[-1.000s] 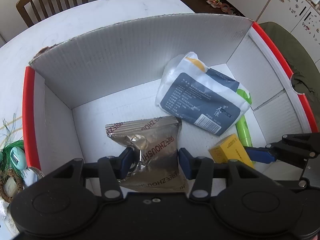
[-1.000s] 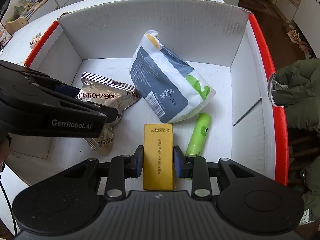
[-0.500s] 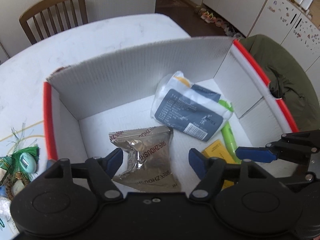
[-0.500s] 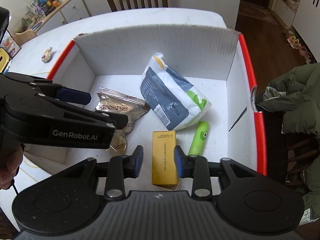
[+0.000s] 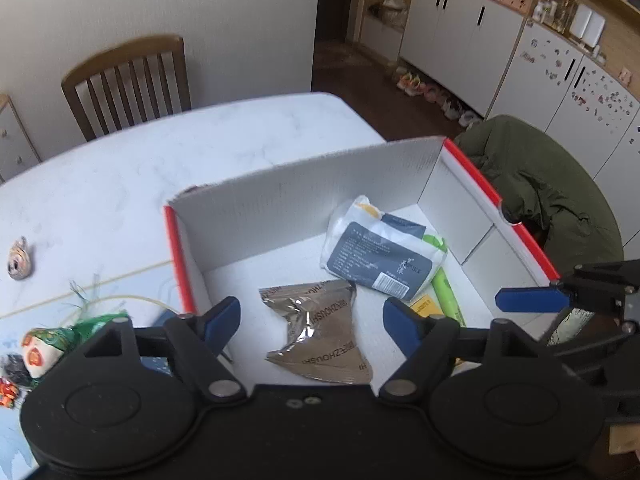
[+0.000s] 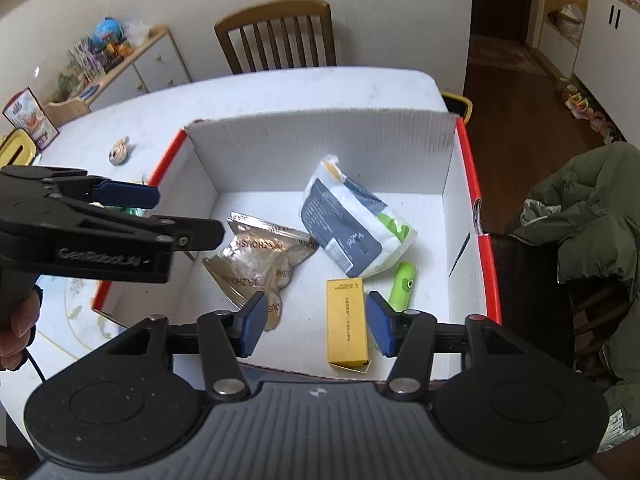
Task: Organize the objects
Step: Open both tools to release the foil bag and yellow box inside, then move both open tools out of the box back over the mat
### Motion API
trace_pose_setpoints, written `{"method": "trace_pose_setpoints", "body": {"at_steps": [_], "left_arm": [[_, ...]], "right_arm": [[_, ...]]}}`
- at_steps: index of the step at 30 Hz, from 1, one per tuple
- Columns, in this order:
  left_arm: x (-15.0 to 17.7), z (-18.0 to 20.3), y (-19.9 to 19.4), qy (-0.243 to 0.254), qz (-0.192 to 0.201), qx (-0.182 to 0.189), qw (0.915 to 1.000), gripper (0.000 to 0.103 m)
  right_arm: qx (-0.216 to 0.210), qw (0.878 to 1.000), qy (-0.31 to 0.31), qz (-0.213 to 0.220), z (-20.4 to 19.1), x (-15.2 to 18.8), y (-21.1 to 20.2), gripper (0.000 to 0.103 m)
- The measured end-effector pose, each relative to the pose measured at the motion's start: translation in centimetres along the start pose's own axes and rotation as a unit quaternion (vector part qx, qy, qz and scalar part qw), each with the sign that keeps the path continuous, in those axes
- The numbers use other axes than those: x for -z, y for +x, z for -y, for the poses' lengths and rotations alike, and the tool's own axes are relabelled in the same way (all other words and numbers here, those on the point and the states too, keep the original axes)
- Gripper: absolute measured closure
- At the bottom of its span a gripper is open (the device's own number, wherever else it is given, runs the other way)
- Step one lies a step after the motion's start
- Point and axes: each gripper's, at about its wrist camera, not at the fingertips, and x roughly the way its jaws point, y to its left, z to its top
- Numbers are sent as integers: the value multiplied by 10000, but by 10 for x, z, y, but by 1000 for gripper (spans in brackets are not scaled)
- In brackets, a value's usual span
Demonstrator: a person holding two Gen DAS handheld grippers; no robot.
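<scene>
A white box with red rims point(image 5: 312, 200) point(image 6: 320, 156) stands on the table. Inside lie a silver foil packet point(image 5: 320, 332) point(image 6: 256, 260), a white and grey bag point(image 5: 380, 252) point(image 6: 352, 228), a yellow carton point(image 6: 347, 320) point(image 5: 424, 306) and a green tube point(image 6: 402, 286) point(image 5: 448, 294). My left gripper point(image 5: 312, 324) hangs open above the foil packet, holding nothing. My right gripper point(image 6: 316, 324) is open above the yellow carton, not touching it. Each gripper shows from the side in the other's view, the right one point(image 5: 532, 300) and the left one point(image 6: 128, 196).
Small trinkets point(image 5: 40, 348) and a round charm point(image 5: 18, 264) point(image 6: 119, 152) lie on the white table point(image 5: 200, 148) left of the box. A wooden chair point(image 6: 276, 36) stands behind the table. A green coat point(image 6: 592, 216) hangs over a chair to the right.
Both grippers have let go, the left of the foil packet and the right of the yellow carton, opened wide, and pulled up and back from the box. Both items lie on the box floor.
</scene>
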Motion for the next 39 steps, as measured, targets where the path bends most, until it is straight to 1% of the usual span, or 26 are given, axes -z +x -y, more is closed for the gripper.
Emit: {"method": "trace_pose_setpoints", "body": {"at_steps": [4,8,11,14,17,19,21,24,29,32,35,39], "left_arm": [[6,-7,-19,-25,197,57,9998,22],[14,-18,-36,-65,391,147,9991,19],[20,-28,-50,-83,519,211,9984,17],[26,-39,-63,-105,654,265,9974,15],[32,-49,-78,-48,840,263,9961,11],[37,-58,-88,-32,969,240,9950,8],[42,-67,-97,-62,1067,280,9939,6],[50,-83,-107,-199,1110,349,9930,3],[65,-112,-119,-331,1146,364,9922,1],[74,-129,-125,-355,1194,292,9918,1],[83,-145,-130,-341,1225,218,9916,0],[97,-167,-133,-319,1172,224,9923,0]], "right_arm": [[-52,9998,52,162,-6,2,-11,49],[-132,9992,70,375,-18,4,-22,43],[-275,9979,104,580,-29,6,-32,39],[-329,9967,117,735,-41,8,-38,38],[-370,9952,116,900,-56,10,-44,36],[-385,9941,83,1011,-68,11,-49,33],[-326,9935,-1,1093,-82,13,-51,27],[-252,9924,-50,1206,-102,16,-54,23],[-303,9917,11,1249,-134,18,-53,22],[-319,9914,37,1267,-154,19,-52,19],[-338,9913,57,1273,-172,21,-49,19],[-337,9915,64,1257,-194,21,-43,18]]}}
